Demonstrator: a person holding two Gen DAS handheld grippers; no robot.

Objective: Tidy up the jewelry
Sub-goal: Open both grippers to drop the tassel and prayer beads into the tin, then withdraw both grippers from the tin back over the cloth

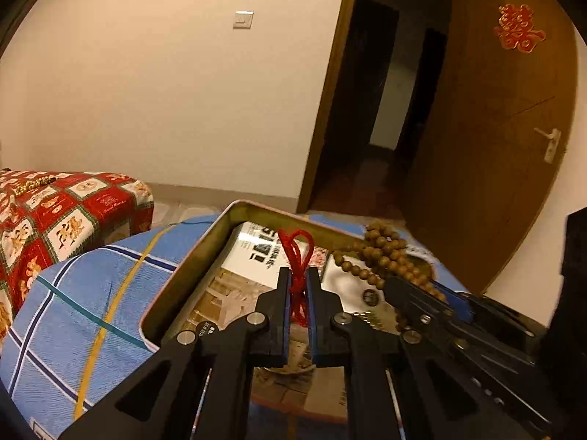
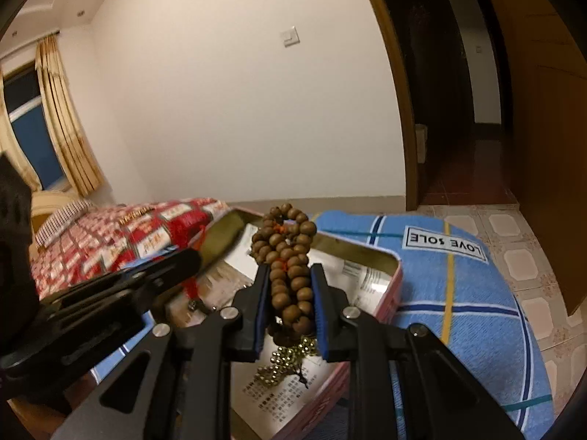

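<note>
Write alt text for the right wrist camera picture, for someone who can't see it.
The right tongs are shut on a bunch of brown wooden beads, held over an open tin box that rests on a blue checked cloth. Small gold beads lie in the box below, and the left tongs reach in from the left.

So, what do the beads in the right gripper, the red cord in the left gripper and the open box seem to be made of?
Beads: probably wood, matte brown, round, strung together.
Red cord: twisted textile string, it seems, fibrous and limp, looping above the left gripper.
Box: likely tin; thin rolled rim, dull golden metallic inner wall.
</note>
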